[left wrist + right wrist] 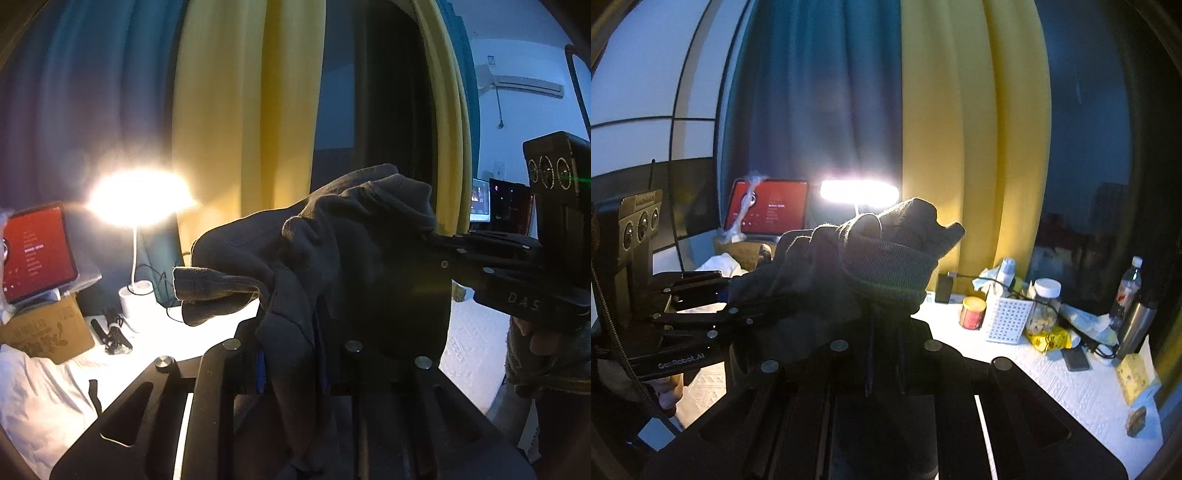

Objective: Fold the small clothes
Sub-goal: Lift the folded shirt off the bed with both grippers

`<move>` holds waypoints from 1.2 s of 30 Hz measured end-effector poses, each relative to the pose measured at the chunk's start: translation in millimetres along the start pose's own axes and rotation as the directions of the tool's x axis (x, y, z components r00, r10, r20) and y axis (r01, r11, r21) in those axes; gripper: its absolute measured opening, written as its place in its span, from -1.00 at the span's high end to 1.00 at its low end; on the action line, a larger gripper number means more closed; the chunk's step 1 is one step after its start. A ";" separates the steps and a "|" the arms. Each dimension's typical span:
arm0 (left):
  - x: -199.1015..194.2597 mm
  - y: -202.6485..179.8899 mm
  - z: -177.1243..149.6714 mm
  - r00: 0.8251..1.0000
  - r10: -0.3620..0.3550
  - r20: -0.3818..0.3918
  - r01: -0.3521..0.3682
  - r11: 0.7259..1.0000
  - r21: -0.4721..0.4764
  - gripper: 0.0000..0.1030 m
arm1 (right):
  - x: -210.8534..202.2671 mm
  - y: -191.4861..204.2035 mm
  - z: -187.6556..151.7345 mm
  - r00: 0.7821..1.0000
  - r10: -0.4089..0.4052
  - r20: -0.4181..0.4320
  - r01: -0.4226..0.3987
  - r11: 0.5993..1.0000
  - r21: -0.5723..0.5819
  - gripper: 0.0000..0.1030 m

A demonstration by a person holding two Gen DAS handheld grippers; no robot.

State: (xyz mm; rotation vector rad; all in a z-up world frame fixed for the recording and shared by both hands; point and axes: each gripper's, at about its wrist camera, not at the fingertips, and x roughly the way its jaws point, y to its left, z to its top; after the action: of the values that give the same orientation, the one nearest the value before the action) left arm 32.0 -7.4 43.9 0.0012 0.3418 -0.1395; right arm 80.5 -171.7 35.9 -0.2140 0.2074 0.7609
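A dark grey garment (332,258) with a ribbed cuff (886,266) hangs bunched in the air above the white table (1052,387), stretched between both grippers. My left gripper (291,332) is shut on one side of the cloth, which drapes down between its fingers. My right gripper (886,332) is shut on the other side, close to the ribbed cuff. Seen from the left wrist, the right gripper (439,240) reaches in from the right, with a hand under it. Seen from the right wrist, the left gripper (738,299) comes in from the left, its tips buried in the cloth.
A bright desk lamp (140,199), a tablet with a red screen (37,251) and a cardboard box (48,332) stand at the table's back left. At the right are a white basket (1008,317), a red can (973,313), a jar (1043,306), a bottle (1126,288). Yellow and blue curtains hang behind.
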 end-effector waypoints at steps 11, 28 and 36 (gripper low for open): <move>-18.2 -0.6 14.0 0.998 0.004 0.062 -0.005 1.000 0.015 0.72 | -26.6 11.1 15.2 0.998 0.000 0.066 0.002 1.000 -0.028 0.79; -58.4 14.9 32.4 0.986 0.071 0.152 -0.076 0.997 0.028 0.72 | -49.5 38.3 48.8 0.984 0.051 0.170 -0.035 0.995 -0.094 0.79; -79.1 36.9 24.6 0.978 0.134 0.160 -0.135 0.991 0.000 0.72 | -42.9 65.8 57.6 0.975 0.131 0.179 -0.111 0.986 -0.122 0.79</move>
State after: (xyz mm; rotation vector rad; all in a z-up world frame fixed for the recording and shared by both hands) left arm -28.6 39.3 92.7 0.0233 0.1800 -0.0069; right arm 10.4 -138.3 94.6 -0.2353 -0.0004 0.9098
